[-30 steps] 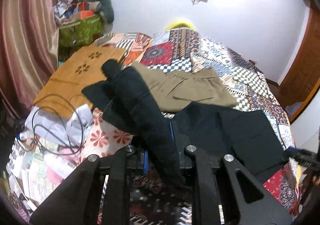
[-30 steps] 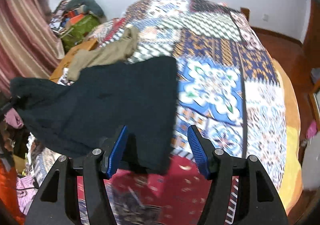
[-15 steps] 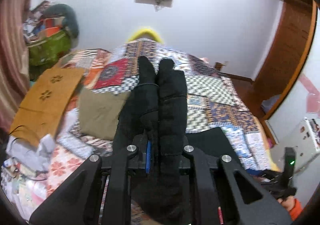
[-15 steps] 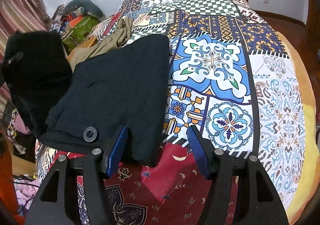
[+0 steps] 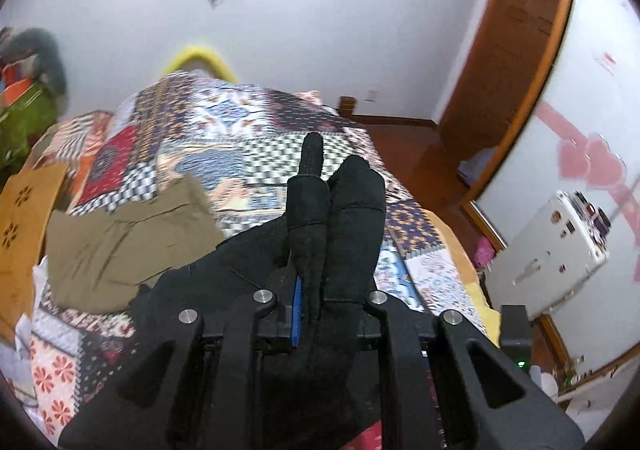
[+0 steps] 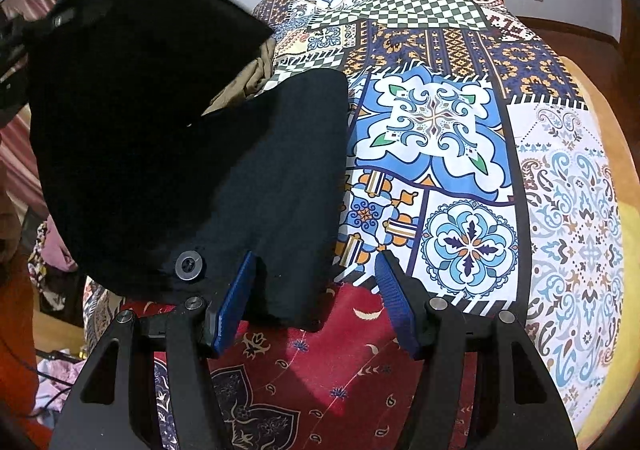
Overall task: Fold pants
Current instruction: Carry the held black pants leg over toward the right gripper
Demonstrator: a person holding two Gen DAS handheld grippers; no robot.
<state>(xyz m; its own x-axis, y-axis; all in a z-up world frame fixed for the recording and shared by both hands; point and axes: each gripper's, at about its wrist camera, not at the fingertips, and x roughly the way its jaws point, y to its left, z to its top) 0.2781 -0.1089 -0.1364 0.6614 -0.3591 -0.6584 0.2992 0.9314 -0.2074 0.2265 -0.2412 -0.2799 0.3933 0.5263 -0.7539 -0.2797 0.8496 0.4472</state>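
Note:
The black pants [image 6: 256, 178] lie on the patchwork bedspread [image 6: 472, 154], waist end with a dark button [image 6: 189, 265] towards me. My left gripper [image 5: 320, 290] is shut on the leg end of the black pants [image 5: 336, 218] and holds it raised; in the right wrist view that lifted part [image 6: 132, 90] hangs over the left side of the pants. My right gripper [image 6: 316, 290] is open, its blue pads [image 6: 236, 298] either side of the waist corner, holding nothing.
Folded olive-brown pants [image 5: 120, 242] lie on the bed beyond the black ones. A wooden board [image 5: 20, 218] and clutter sit at the left edge. A wooden door [image 5: 512, 62] and a white device [image 5: 556, 250] stand at the right. The bed's right edge [image 6: 600, 122] drops off.
My left gripper has lifted the pants' leg end higher and carried it rightward over the waist half. My right gripper has stayed open at the waist corner.

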